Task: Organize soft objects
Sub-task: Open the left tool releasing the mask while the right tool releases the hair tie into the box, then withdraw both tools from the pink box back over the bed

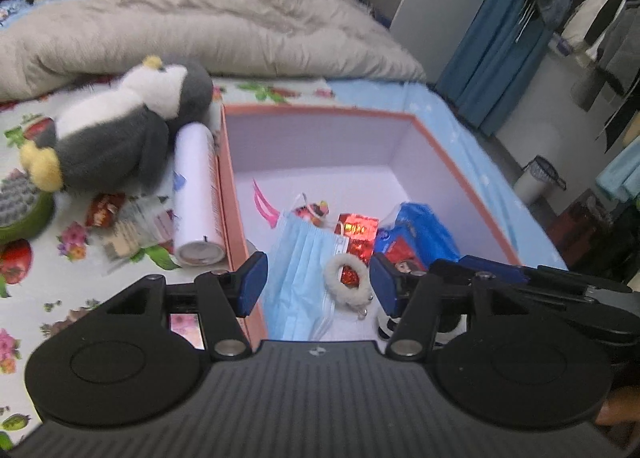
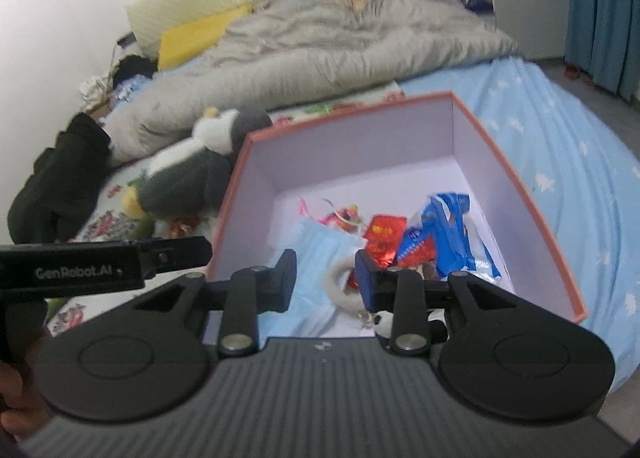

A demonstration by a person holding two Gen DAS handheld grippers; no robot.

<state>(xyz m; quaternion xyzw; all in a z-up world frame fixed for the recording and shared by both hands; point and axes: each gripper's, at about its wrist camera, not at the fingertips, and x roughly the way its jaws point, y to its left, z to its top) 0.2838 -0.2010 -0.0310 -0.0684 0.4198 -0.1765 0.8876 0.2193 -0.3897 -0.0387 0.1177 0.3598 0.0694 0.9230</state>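
An open pink-rimmed box (image 1: 452, 150) (image 2: 520, 186) sits on the bed. Inside lie a blue face mask (image 1: 298, 258) (image 2: 316, 246), a white fluffy hair tie (image 1: 348, 282) (image 2: 340, 286), red foil packets (image 1: 358, 230) (image 2: 382, 240), a blue plastic pack (image 1: 424, 234) (image 2: 452, 234) and a small panda toy (image 2: 384, 322). A grey and white penguin plush (image 1: 120, 130) (image 2: 192, 174) lies left of the box. My left gripper (image 1: 318, 282) is open and empty above the box's near edge. My right gripper (image 2: 326, 278) is open and empty over the box.
A white spray can (image 1: 198, 190) lies along the box's left wall. A green brush (image 1: 20, 210) and small wrappers (image 1: 128, 222) lie on the floral sheet. A grey duvet (image 1: 200, 26) is piled behind. The bed edge, a curtain and a bin (image 1: 536, 178) are to the right.
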